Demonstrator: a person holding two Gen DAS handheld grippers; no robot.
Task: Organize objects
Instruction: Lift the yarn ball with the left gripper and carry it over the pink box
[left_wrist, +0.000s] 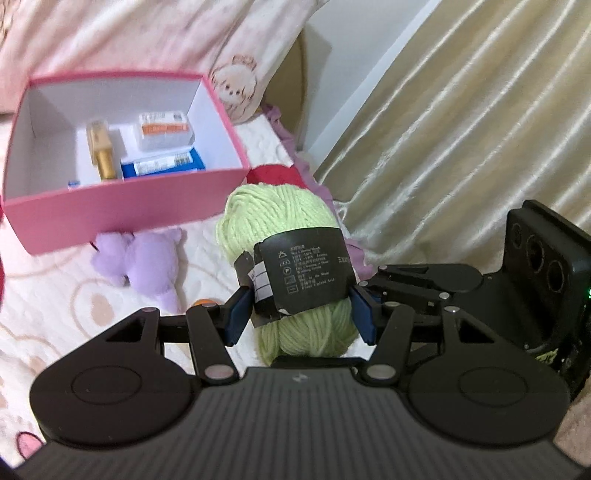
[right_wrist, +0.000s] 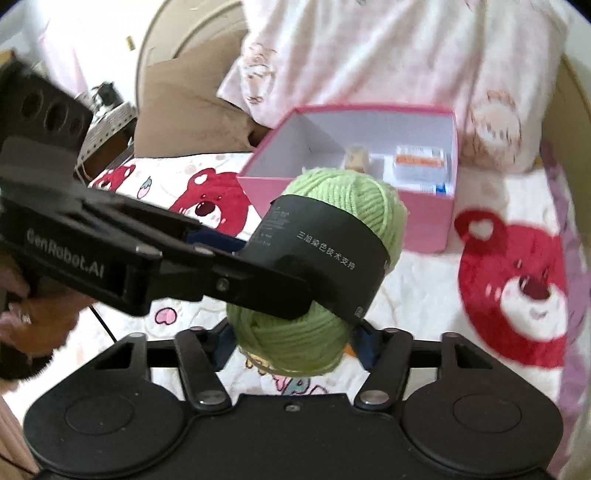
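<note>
A light green yarn ball (left_wrist: 280, 218) with a black paper band (left_wrist: 306, 269) is held in the air above the bed. My left gripper (left_wrist: 299, 314) is shut on it at the band. In the right wrist view the same yarn ball (right_wrist: 347, 195) is in front, and my right gripper (right_wrist: 291, 347) has its pads against the ball's lower end; the left gripper (right_wrist: 258, 280) comes in from the left. An open pink box (left_wrist: 122, 210) stands beyond, also in the right wrist view (right_wrist: 428, 221). It holds a gold bottle (left_wrist: 99, 155) and small cartons (left_wrist: 162, 129).
A purple plush toy (left_wrist: 144, 266) lies on the bedspread in front of the box. A cream curtain (left_wrist: 461, 129) hangs on the right. A pink quilt (right_wrist: 369, 48) is heaped behind the box. The bedspread has red bear prints (right_wrist: 517, 280).
</note>
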